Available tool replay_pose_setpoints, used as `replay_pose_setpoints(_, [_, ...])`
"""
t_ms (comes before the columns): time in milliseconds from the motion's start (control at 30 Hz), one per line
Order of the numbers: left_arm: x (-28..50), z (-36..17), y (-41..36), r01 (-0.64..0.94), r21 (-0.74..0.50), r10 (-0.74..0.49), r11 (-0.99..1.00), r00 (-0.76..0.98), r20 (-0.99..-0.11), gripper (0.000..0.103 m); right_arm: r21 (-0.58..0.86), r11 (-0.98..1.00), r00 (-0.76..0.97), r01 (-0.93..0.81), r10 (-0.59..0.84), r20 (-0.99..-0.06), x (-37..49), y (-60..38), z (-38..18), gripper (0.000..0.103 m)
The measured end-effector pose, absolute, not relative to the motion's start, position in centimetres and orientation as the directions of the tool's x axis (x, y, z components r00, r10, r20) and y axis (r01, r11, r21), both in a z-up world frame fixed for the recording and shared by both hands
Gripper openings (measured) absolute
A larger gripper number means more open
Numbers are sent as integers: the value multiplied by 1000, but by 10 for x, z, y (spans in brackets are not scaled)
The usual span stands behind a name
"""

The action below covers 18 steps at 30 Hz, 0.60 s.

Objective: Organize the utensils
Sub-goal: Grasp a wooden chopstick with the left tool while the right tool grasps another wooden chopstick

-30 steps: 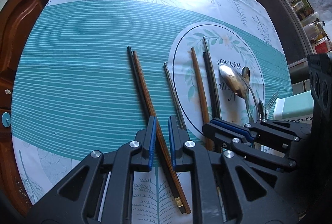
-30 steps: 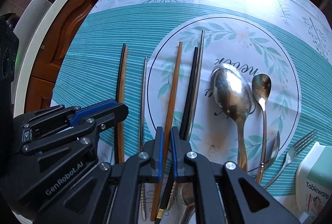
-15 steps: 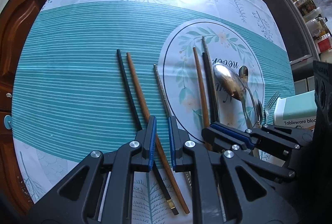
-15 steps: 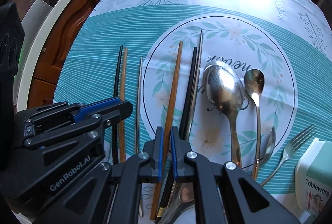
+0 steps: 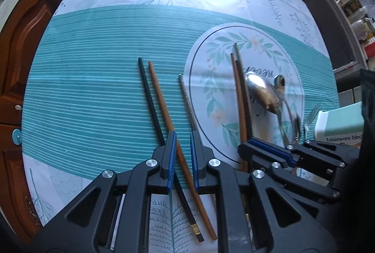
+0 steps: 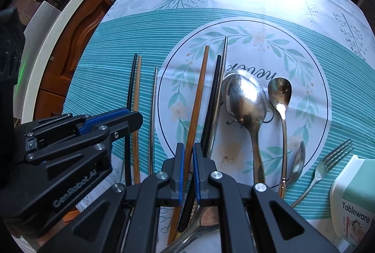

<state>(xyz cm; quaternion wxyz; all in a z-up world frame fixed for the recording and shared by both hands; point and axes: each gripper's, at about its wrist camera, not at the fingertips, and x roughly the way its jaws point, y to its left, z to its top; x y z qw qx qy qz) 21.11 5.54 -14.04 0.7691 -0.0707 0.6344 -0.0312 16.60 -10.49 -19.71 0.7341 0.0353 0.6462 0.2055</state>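
Nearest up, the left gripper (image 5: 182, 154) has its jaws a small gap apart around a brown chopstick (image 5: 164, 107), not clearly clamping. The right gripper (image 6: 186, 167) is the same around another brown chopstick (image 6: 199, 93). Everything lies on a teal striped tablecloth (image 5: 93, 93): black chopstick (image 5: 150, 100), steel chopstick (image 5: 187, 100), big spoon (image 6: 246, 100), fork (image 6: 328, 161). Dark wood cabinets (image 5: 21, 42) sit beyond. Compared with a second ago, the left black and brown chopsticks have spread apart.
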Motion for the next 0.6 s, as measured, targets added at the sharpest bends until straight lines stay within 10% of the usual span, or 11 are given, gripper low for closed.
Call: replay_pose_setpoints(600, [223,-158,40,-36,-87,-82,996,123,-989,10,257,924,73,-283,288,-955,171,-99,-201,6])
